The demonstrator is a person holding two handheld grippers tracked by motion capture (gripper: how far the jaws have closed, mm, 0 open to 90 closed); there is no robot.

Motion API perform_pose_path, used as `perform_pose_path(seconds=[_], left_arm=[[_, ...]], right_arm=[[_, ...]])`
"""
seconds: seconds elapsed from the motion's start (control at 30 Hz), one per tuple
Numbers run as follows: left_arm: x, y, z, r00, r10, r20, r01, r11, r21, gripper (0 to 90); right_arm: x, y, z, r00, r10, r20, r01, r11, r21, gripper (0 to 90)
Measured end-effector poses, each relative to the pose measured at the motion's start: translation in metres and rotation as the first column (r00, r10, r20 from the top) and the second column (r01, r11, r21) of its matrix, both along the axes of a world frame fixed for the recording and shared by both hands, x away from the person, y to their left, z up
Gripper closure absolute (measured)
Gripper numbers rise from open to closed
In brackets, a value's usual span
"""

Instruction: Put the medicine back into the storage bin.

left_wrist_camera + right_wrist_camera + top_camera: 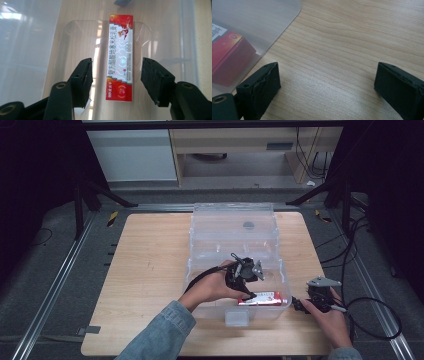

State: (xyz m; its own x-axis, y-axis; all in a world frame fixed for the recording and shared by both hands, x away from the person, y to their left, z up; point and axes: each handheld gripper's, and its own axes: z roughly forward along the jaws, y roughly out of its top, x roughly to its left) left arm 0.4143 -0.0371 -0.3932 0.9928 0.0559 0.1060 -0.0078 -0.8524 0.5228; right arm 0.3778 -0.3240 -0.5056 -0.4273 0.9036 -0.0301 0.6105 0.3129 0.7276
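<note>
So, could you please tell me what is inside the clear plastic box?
A red and white carton lies flat on the bottom of the clear plastic box, near its front wall. The left gripper and hand cover part of the floor there.

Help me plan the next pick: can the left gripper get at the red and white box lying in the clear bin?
Probably yes. The left gripper hangs over the red and white box with its fingers open on either side, and nothing lies between them inside the clear bin.
</note>
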Motion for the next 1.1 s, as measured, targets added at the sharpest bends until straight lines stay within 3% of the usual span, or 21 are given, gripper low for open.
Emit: perform_pose_path(seconds=[0.37,0.67,0.83,1.1], left_arm=[[-0.007,0.029,0.019,0.9968,0.064,0.047,-0.062,0.9966,-0.054,40.5],[-0.008,0.063,0.023,0.9919,0.118,0.047,-0.114,0.9905,-0.076,39.7],[-0.012,0.082,0.027,0.9903,0.129,0.052,-0.123,0.987,-0.103,39.0],[-0.021,0.11,0.027,0.979,0.194,0.061,-0.187,0.9767,-0.105,34.2]], right_arm=[[0.0,0.0,0.0,1.0,0.0,0.0,0.0,1.0,0.0,6.8],[0.0,0.0,0.0,1.0,0.003,0.0,-0.003,1.0,-0.001,7.0],[0.002,-0.002,0.0,0.9994,0.035,0.001,-0.035,0.999,0.0,8.1],[0.001,-0.004,0.002,0.9984,0.056,0.003,-0.056,0.998,0.029,14.8]])
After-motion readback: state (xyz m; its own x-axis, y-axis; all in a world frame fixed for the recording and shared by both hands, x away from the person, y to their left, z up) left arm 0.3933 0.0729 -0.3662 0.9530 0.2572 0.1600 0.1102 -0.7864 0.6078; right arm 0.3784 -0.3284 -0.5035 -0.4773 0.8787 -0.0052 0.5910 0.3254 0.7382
